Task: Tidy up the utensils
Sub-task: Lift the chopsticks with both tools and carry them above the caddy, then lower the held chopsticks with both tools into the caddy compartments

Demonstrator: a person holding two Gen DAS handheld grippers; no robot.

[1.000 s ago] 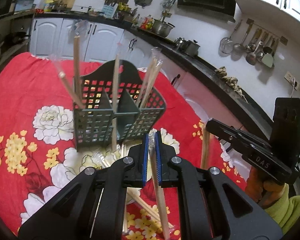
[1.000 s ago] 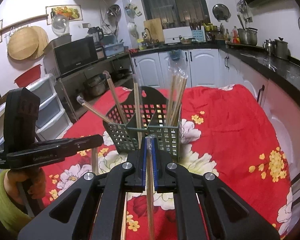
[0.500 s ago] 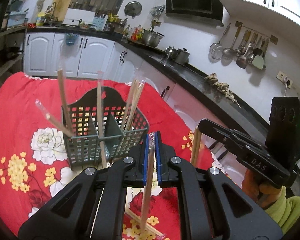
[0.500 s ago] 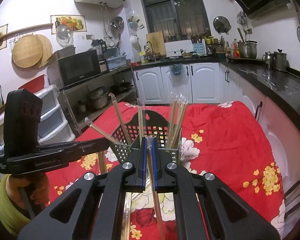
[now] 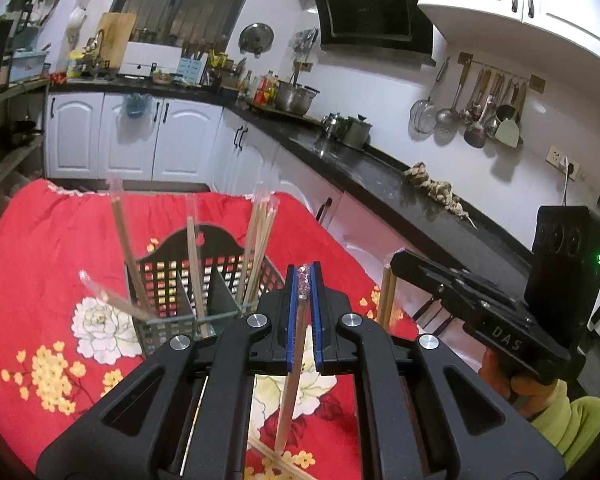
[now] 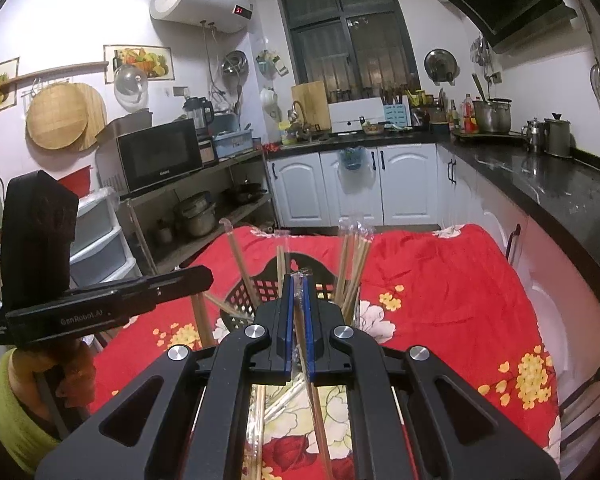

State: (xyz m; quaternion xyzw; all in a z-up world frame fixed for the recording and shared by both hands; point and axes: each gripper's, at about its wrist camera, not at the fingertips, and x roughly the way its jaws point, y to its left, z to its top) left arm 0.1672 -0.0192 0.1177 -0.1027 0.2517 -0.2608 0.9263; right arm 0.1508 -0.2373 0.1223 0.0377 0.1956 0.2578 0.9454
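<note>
my left gripper (image 5: 304, 280): clamped on wrapped chopstick (image 5: 290, 384) | my right gripper (image 6: 297, 282): clamped on, seemingly, another wrapped pair (image 6: 320, 420) | caddy (image 5: 172, 312): ahead on red cloth (image 5: 52, 248)

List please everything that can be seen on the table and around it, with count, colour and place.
basket: one, dark grey, upright on the cloth, split into compartments.
chopsticks in basket: several wrapped pairs, wood colour, leaning in different compartments; exact count unclear.
loose chopsticks: a few, wood colour, flat on the cloth under the tongs.
cloth: one, red with white and yellow flowers, covers the table.
cabinets: white, along the far wall.
counter: black, right side.
microwave: one, black, on the left shelf.
ladles: several, metal, hanging on the right wall.
left tongs: shut on one wrapped chopstick.
right tongs: shut on one wrapped chopstick.
</note>
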